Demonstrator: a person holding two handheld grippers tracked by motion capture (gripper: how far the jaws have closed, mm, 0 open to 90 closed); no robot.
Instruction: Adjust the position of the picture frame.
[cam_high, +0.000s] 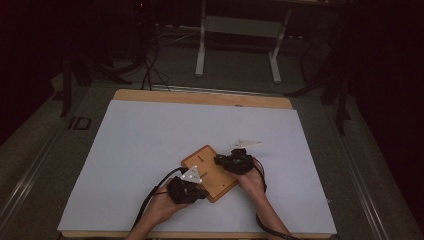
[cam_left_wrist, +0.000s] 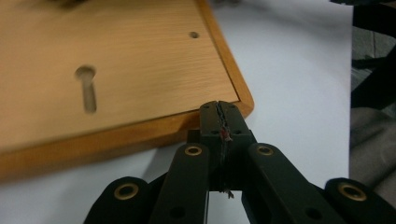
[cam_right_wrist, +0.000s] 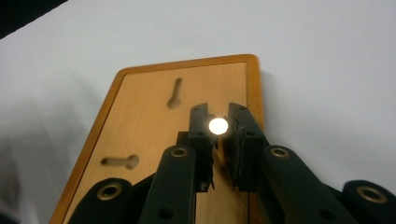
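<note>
A wooden board (cam_high: 216, 181) with a raised rim and two keyhole slots lies on the white sheet (cam_high: 150, 145). My left gripper (cam_high: 201, 192) is shut, nothing in it. In the left gripper view its tips (cam_left_wrist: 219, 105) rest against the rim of the board (cam_left_wrist: 121, 65) near a rounded corner. My right gripper (cam_high: 218, 160) comes in over the board's right side. In the right gripper view its jaws (cam_right_wrist: 218, 122) stand narrowly apart over the board (cam_right_wrist: 140, 126), shut on a small bright round disc (cam_right_wrist: 218, 125).
The sheet covers most of a wooden table (cam_high: 200, 97). Beyond the far edge lie a dark floor with cables (cam_high: 150, 70) and a white desk frame (cam_high: 239, 30). A black cable (cam_high: 155, 187) trails from the left gripper toward the front edge.
</note>
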